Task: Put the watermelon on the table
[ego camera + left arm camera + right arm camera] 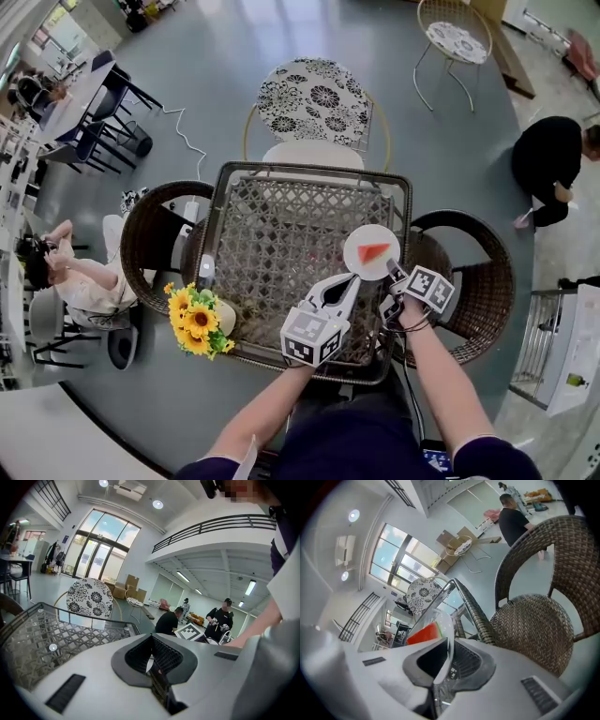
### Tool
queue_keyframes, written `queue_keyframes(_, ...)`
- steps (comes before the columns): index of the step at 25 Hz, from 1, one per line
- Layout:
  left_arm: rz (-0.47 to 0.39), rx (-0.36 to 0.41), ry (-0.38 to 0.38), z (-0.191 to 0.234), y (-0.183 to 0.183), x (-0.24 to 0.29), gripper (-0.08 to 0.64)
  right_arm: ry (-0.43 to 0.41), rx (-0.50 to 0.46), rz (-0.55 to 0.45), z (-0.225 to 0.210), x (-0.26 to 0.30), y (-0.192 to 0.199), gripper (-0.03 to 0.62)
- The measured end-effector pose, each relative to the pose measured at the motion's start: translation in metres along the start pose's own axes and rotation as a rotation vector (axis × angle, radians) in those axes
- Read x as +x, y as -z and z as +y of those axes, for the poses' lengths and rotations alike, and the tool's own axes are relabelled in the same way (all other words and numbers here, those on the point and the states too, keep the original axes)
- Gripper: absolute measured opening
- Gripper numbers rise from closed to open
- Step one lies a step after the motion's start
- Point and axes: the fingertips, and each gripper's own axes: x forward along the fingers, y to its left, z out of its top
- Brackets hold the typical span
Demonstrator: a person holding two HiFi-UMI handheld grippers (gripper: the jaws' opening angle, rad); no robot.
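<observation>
The right tool shows, in its own view, jaws clamped on the plate rim. From above, watermelon lies on it. The left tool is closed and empty; sunflowers stand by the desk's near-left corner.

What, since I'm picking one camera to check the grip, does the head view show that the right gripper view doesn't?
Only the head view: the sunflowers, the left wicker chair and the whole round plate. Only the right gripper view: close up, the jaws of the right gripper closed on the plate's rim. Both: the watermelon slice, the table, the right wicker chair and the floral chair.
</observation>
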Motion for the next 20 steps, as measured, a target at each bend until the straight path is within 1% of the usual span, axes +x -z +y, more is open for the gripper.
queue_keyframes(1,0.000,-0.001,0.001,0.000,0.000,0.001,0.003,0.010,-0.027,0.005,0.000,0.000,0.000,0.022)
queue_keyframes(4,0.006,-0.005,0.002,0.000,0.002,0.001,0.003,0.045,-0.103,0.039,-0.003,0.001,0.005,0.060)
queue_keyframes(9,0.011,-0.009,-0.005,0.002,0.005,0.000,0.003,0.115,-0.237,0.089,-0.011,0.004,0.010,0.063)
queue_keyframes(16,0.024,-0.016,-0.011,0.002,0.011,0.000,0.003,0.214,-0.380,0.131,-0.008,0.008,0.016,0.091)
queue_keyframes(20,0.026,-0.016,-0.007,-0.001,0.011,0.000,0.003,0.263,-0.437,0.163,-0.005,0.010,0.018,0.115)
